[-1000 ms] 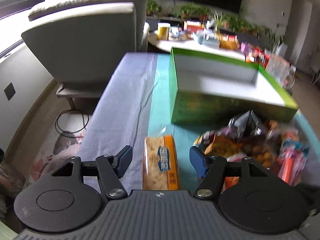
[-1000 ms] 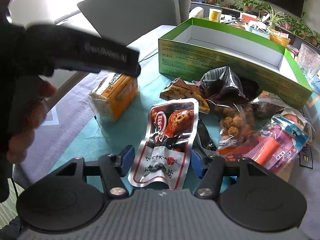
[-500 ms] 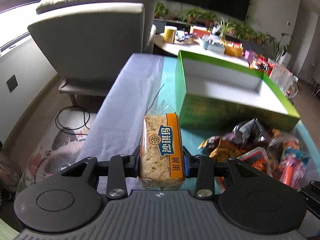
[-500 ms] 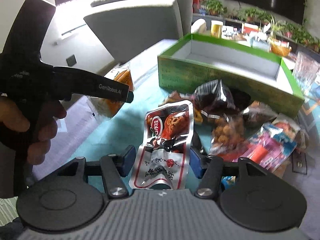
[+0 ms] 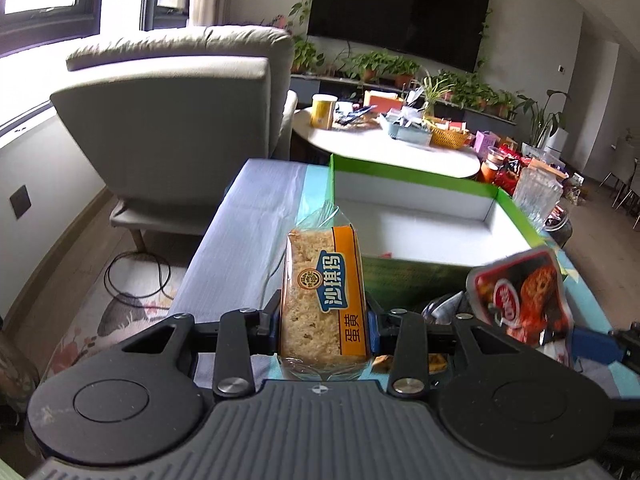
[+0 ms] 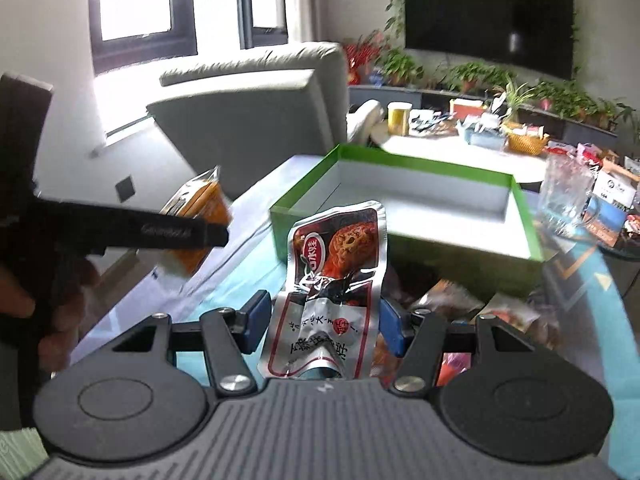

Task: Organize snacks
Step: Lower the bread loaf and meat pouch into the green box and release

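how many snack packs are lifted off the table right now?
2. The orange cake pack is clamped in the left gripper; the red-and-silver pouch sits between the right gripper's pads. Both hang before the green box. Others remain below, partly hidden.

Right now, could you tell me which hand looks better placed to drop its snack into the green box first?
Probably right: its silver pouch hangs just before the green box; the left gripper holds its orange cake pack off the box's corner.

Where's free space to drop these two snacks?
Green box: its white floor is bare wall to wall. Grey-blue cloth strip between box and armchair is also free. Crowded: snack pile in front of the box.
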### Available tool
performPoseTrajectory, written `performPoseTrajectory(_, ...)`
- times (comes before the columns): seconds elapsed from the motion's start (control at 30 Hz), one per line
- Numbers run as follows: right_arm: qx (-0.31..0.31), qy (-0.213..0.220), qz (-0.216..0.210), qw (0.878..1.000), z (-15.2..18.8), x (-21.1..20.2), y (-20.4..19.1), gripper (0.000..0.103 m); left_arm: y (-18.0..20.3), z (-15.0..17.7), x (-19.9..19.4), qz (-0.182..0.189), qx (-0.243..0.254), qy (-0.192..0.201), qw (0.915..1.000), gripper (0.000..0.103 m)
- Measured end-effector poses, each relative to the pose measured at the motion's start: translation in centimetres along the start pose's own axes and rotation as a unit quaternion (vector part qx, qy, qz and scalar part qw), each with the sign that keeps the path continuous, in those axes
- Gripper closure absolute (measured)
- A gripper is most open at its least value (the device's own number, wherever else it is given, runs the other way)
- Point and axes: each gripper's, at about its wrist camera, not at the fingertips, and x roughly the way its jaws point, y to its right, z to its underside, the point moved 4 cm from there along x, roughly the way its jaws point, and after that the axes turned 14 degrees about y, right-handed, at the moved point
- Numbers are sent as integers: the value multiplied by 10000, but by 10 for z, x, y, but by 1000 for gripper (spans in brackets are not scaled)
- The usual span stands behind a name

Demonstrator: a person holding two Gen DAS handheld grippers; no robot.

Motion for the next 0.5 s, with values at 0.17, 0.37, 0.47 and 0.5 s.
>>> performPoseTrajectory(0.17, 68, 292, 149, 9994, -16, 3, 18, 52, 18, -16, 7, 103, 109, 170, 9997, 68)
performPoseTrajectory(0.37, 274, 540, 319, 9977, -34, 14, 44, 52, 48, -39, 25, 304, 289, 461, 9981, 68)
performPoseTrajectory(0.47, 374, 634, 422, 9964, -41, 20, 57, 52, 62, -48, 39, 374, 394, 531, 9971, 68)
performPoseTrajectory(0.5, 395, 664, 448, 9960, -44, 21, 60, 52, 65, -50, 44, 383, 415, 533, 9970, 68)
